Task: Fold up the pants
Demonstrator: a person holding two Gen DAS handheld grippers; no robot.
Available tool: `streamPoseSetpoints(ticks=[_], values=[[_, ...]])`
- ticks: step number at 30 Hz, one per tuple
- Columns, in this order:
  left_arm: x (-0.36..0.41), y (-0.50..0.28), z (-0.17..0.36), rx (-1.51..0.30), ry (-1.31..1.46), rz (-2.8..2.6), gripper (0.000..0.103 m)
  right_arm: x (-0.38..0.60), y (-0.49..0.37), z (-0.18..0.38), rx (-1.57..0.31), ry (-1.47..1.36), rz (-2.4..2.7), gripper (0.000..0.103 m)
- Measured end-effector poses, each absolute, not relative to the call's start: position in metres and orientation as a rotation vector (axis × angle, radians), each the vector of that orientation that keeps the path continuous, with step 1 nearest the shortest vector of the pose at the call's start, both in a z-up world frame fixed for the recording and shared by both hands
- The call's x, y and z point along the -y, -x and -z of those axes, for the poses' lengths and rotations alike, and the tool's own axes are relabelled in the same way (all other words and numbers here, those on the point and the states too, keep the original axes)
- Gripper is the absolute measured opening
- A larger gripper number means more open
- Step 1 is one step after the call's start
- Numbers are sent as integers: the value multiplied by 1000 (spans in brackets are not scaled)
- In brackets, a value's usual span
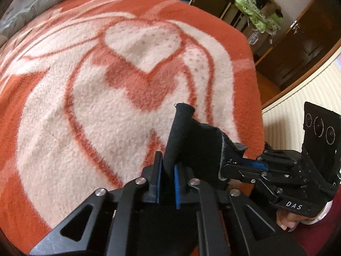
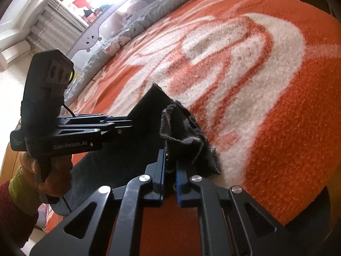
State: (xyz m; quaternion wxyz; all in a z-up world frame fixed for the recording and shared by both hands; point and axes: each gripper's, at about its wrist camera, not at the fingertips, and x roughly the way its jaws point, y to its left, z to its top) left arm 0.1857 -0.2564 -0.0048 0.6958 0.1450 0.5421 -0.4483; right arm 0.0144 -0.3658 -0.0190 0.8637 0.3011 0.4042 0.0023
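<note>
The black pants (image 1: 187, 140) hung above the near edge of the bed, clamped at one end in the left tongs (image 1: 167, 183) and at the other in the right tongs (image 2: 170, 179), both closed tight on fabric. An orange-and-white fleece blanket (image 1: 85, 111) covered the bed; a grey pillow (image 2: 149, 15) lay at its far edge. The left tongs' body read "GenRobot.AI", the right's "DAS".

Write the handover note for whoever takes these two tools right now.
Left tool: shut on the black pants, pinching an edge of the fabric.
Right tool: shut on the same pants, close beside the left one.
Pants hang between both tools, lifted above the orange-and-white blanket on the bed; the rest of the garment drops out of view.
Done: both edges gripped and raised.
Left: lay the pants flat on the blanket and make the folds; no fold is visible yet.
</note>
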Motion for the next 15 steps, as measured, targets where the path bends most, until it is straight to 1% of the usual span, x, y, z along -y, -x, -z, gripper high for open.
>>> streamPoseSetpoints(ticks=[7,11,14,15], values=[[260,-168,-27,-1149,-344,1043,7,374,4,-8,-802,-636,-24,9],[269,-164,-14,-1162,-407,1030,7,375,5,6,-855,-643,-9,9],[273,-166,2,-1190,-426,1012,8,379,4,21,-891,-705,9,10],[275,-167,5,-1189,-438,1000,9,379,4,24,-899,-704,20,11]])
